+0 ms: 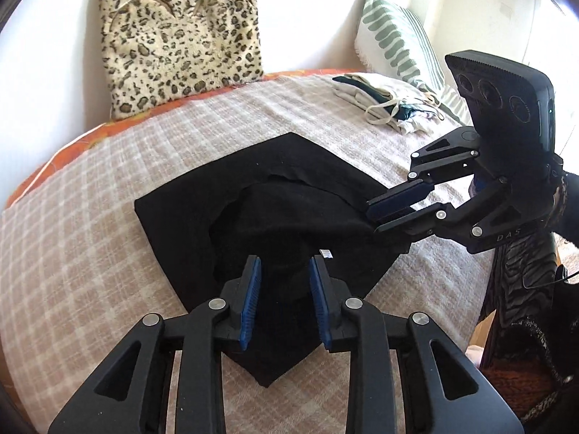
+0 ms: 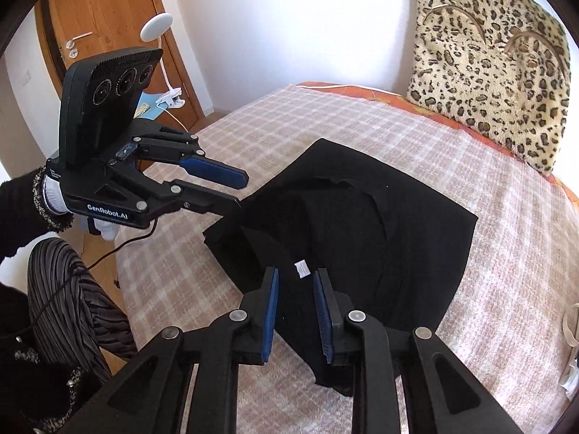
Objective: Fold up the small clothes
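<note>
Both sets of jaws stand spread with nothing between the blue pads. The left gripper [image 1: 285, 300] hovers low in its own view over the near part of the black garment [image 1: 275, 217], fingers apart to either side of the dark cloth below. The right gripper [image 2: 296, 313] is likewise open above the garment's near edge, a small white label [image 2: 301, 268] showing just beyond its fingertips. In the left wrist view the right gripper enters from the right of the frame with its fingertips at the garment's right edge; whether the lower finger touches the cloth is hard to tell, black against black.

The garment lies spread in the middle of a bed under a pale checked blanket [image 1: 90, 217], partly folded, with a curved opening in its upper layer. At the upper left of the left view a leopard-print cushion [image 1: 181, 39] leans on the white wall. At the upper right lie a small pile of light clothes [image 1: 383, 103] and a green-and-white striped pillow [image 1: 398, 39]. In the right view's upper left are a wooden door [image 2: 108, 18] and a white clip lamp [image 2: 157, 27].
</note>
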Demonstrator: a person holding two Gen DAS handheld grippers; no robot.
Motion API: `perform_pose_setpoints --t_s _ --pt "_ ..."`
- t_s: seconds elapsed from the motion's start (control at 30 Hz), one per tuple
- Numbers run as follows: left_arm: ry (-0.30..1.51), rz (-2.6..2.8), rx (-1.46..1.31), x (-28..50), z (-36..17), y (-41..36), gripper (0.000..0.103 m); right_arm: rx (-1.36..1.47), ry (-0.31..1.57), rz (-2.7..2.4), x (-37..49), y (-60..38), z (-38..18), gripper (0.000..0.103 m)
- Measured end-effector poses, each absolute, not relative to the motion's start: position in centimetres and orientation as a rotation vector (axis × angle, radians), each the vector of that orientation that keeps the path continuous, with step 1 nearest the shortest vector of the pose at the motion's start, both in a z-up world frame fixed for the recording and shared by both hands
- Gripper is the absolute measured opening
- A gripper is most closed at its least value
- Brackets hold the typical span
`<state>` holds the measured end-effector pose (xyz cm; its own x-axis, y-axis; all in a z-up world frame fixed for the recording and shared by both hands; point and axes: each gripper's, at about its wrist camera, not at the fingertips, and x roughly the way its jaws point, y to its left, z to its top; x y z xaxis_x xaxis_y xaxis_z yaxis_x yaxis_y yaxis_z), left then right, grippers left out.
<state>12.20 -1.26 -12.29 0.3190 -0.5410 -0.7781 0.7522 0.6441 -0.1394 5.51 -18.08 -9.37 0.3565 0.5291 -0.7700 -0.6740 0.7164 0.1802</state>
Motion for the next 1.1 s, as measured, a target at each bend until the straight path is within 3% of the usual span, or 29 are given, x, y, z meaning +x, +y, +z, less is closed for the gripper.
perform_pose_setpoints --t_s 0.13,0.23,0.33,0.4,0.67,0.73,0.77,0.8,1.03,1.07,1.1 --pt "1.040 -0.916 0.391 11.3 -15.2 -2.4 0.026 -0.218 0.992 0.806 6.4 -16.3 -11.3 0.022" --pt "1.008 -0.933 0.442 8.4 -14.5 -1.4 0.026 -0.373 1.049 0.826 5.2 -16.0 -12.8 0.022" --pt "0.975 -0.920 0.368 7.3 -12.8 0.5 0.026 -0.357 1.015 0.842 4.4 -16.8 -12.0 0.022" --pt "0.975 -0.897 0.318 7.7 -12.4 1.6 0.026 -0.326 0.968 0.844 4.5 -16.6 -11.3 0.029" --pt "1.033 -0.722 0.143 11.3 -13.9 3.3 0.028 -0.427 0.859 0.860 4.8 -12.1 -11.8 0.029" --pt "1.050 -0.707 0.162 11.5 -14.5 2.8 0.028 -0.457 0.882 0.838 5.1 -11.4 -12.7 0.021" --pt "1.060 -0.698 0.178 11.6 -14.9 2.5 0.028 -0.481 0.894 0.827 5.1 -11.1 -13.2 0.009" --pt "1.068 -0.684 0.199 11.7 -15.2 2.3 0.028 -0.487 0.905 0.832 5.2 -11.1 -13.5 0.004" --pt "1.079 -0.691 0.287 11.1 -14.9 3.0 0.024 -0.489 0.972 1.000 3.5 -12.5 -12.5 0.000" --pt "1.075 -0.705 0.272 11.0 -14.4 3.5 0.025 -0.470 0.963 1.024 3.0 -13.3 -11.7 0.005" --pt "1.058 -0.701 0.261 11.0 -13.8 3.9 0.025 -0.428 0.948 1.034 2.6 -14.4 -10.9 0.026"
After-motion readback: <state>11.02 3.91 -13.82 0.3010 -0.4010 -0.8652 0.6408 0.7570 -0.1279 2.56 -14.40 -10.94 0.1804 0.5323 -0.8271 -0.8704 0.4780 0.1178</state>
